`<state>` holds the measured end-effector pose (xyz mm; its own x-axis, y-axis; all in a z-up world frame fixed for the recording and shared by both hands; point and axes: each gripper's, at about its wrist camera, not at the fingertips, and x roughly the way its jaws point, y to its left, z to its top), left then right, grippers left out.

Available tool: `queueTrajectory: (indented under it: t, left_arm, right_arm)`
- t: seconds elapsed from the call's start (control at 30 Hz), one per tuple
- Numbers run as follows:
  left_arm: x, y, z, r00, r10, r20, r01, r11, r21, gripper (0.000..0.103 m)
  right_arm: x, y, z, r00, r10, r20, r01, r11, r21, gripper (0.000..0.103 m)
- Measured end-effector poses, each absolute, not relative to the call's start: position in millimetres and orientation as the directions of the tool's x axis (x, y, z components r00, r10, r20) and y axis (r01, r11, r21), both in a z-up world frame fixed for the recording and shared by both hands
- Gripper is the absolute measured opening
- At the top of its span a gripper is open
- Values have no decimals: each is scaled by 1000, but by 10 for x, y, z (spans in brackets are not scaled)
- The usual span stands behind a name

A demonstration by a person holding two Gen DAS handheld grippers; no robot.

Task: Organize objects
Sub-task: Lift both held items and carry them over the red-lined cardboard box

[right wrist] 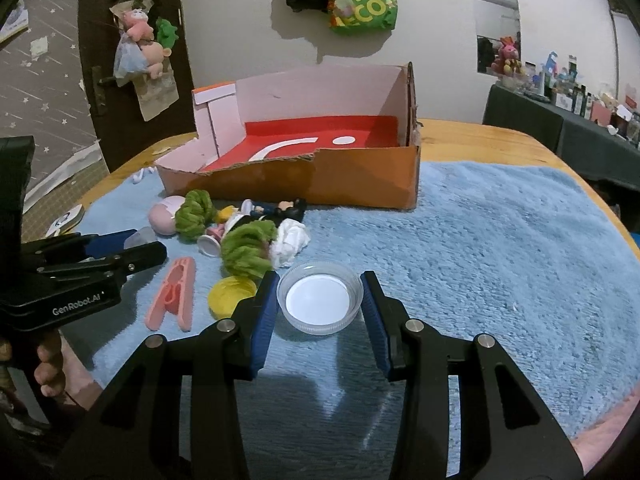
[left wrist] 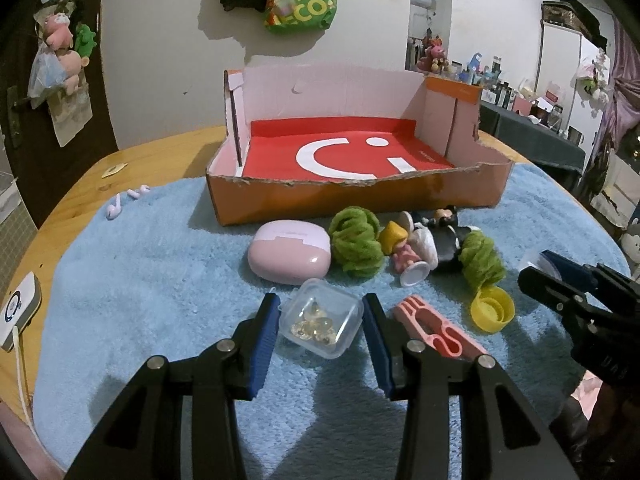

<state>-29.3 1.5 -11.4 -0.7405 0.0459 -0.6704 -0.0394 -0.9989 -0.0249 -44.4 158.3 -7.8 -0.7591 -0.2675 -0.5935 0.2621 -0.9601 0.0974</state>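
A rounded wooden worktop (left wrist: pixel 168 152) carries a fluffy pale-blue towel (left wrist: pixel 160 280); behind it stands a white wall hung with a green bag (left wrist: pixel 308 4), and a cluttered dark shelf fills the room's right side. On the towel sits a torn orange cardboard box (left wrist: pixel 360 196) with a red lining. In front of it lie a glossy pink earbud case (left wrist: pixel 288 254), two green yarn tufts, small figurines, a yellow cap (left wrist: pixel 492 308) and a pink clip (left wrist: pixel 436 332). The left gripper (left wrist: pixel 320 320) has its fingers spread wide on either side of a small clear plastic box (left wrist: pixel 322 318) of amber beads. The right gripper (right wrist: pixel 320 298) is likewise wide, flanking a shallow translucent lid (right wrist: pixel 320 296) with a white centre.
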Motion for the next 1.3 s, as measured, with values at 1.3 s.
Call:
queueTrajectory:
  t: [1.3]
  left_arm:
    - [-491, 210, 364, -802, 95, -590, -112, -994, -8, 44]
  right_arm:
    - [-698, 1398, 262, -759, -340, -555, 339, -934, 109, 39]
